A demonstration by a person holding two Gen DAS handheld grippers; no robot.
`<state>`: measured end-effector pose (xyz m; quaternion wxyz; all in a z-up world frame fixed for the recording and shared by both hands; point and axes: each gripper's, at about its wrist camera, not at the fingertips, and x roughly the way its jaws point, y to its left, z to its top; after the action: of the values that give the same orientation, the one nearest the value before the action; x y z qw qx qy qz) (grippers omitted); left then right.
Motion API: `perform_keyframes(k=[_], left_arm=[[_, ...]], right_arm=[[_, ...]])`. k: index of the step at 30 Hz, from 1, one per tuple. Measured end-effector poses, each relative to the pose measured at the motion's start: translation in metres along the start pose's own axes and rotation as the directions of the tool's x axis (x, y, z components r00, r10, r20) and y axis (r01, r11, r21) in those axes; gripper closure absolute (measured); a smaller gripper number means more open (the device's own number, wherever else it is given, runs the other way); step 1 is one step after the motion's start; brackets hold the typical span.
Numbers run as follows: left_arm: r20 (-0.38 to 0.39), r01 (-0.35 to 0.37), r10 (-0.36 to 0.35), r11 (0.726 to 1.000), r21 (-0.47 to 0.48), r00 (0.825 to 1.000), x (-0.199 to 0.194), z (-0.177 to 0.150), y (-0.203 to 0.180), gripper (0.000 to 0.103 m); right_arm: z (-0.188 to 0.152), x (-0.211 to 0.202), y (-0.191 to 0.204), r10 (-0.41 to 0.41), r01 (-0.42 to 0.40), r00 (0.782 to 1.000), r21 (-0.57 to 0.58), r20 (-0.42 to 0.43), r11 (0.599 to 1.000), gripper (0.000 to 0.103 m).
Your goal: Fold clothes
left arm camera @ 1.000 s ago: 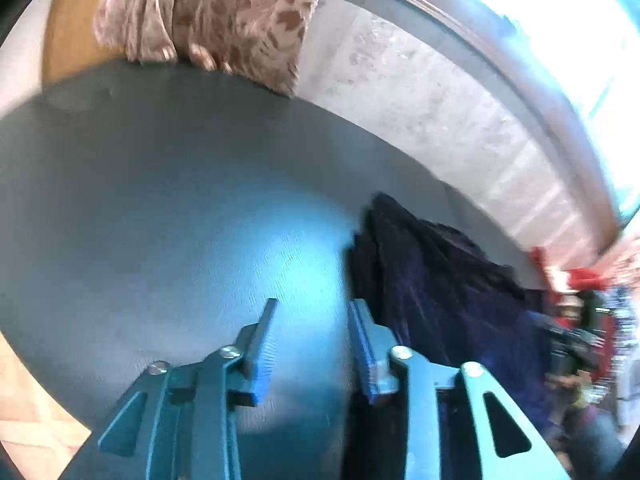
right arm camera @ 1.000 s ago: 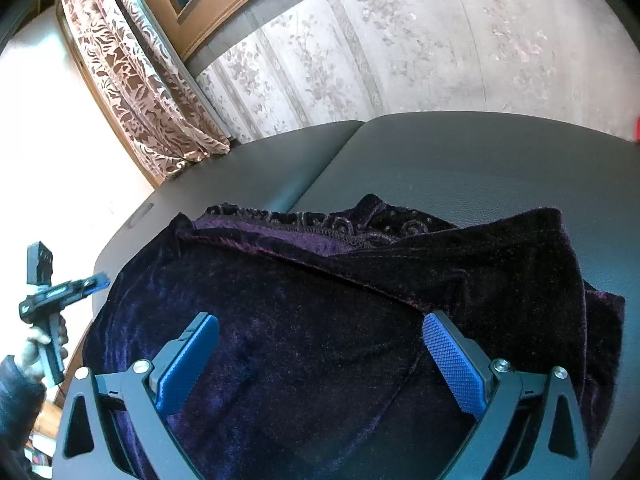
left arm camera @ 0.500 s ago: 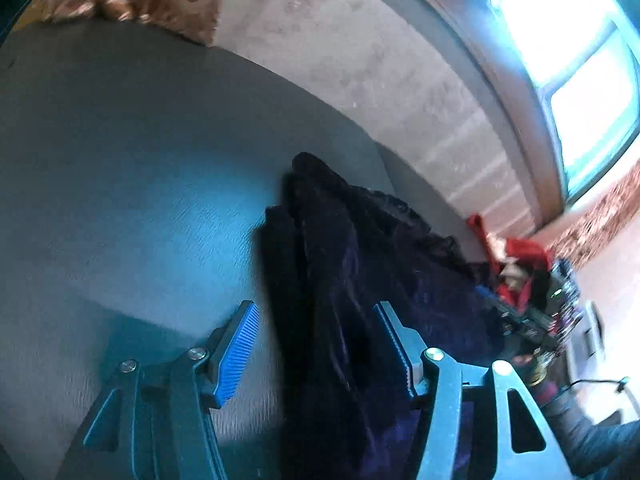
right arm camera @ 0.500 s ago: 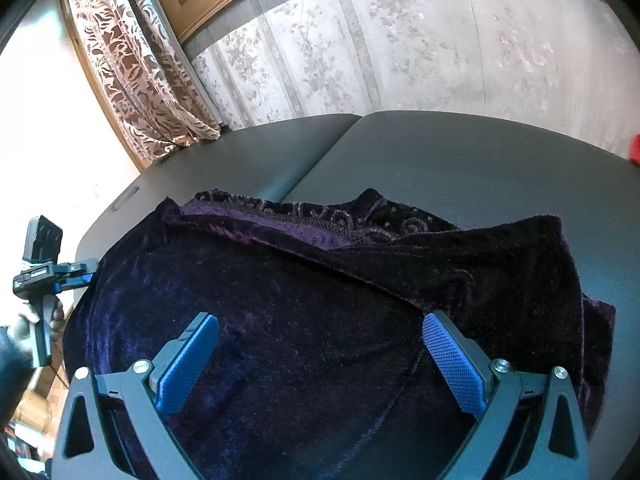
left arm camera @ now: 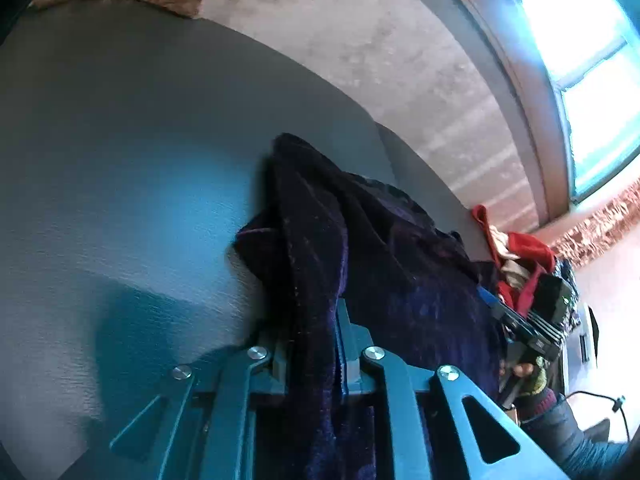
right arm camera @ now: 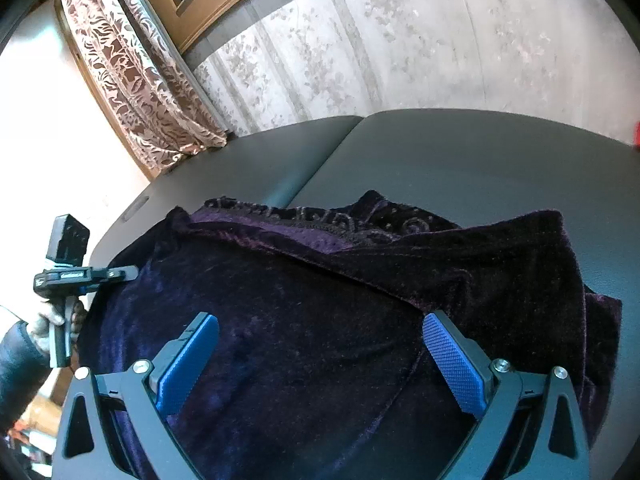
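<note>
A dark purple velvet garment (left arm camera: 384,256) lies spread on a grey padded table (left arm camera: 140,160). My left gripper (left arm camera: 310,320) is at the garment's left edge; its jaws are closing and pinch a raised fold of the velvet. In the right wrist view that gripper (right arm camera: 120,272) sits at the far left edge of the garment (right arm camera: 480,256), held by a hand. My right gripper (right arm camera: 320,320) stands wide open just above the middle of the cloth, its blue pads (right arm camera: 452,364) apart with nothing clamped. An embroidered trim (right arm camera: 320,216) shows along the far side.
A red heap of clothes (left arm camera: 520,248) lies at the table's far end beyond the garment. A patterned curtain (right arm camera: 152,92) hangs at the table's corner against a wallpapered wall (right arm camera: 400,40). A seam (right arm camera: 320,160) splits the table top. A bright window (left arm camera: 592,80) is on the right.
My left gripper moved right onto the garment's edge, opened wider around a fold, then closed on it. The right gripper stayed put and open.
</note>
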<state>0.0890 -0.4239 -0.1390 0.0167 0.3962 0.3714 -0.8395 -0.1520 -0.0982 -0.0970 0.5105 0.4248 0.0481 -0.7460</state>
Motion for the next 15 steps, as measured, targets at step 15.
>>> perform_keyframes(k=[15], left_arm=[[0.009, -0.164, 0.164, 0.986, -0.006, 0.986, -0.048, 0.024, 0.001, 0.089]], right_arm=[[-0.027, -0.045, 0.042, 0.023, -0.132, 0.954, -0.347, -0.3, 0.928, 0.0]])
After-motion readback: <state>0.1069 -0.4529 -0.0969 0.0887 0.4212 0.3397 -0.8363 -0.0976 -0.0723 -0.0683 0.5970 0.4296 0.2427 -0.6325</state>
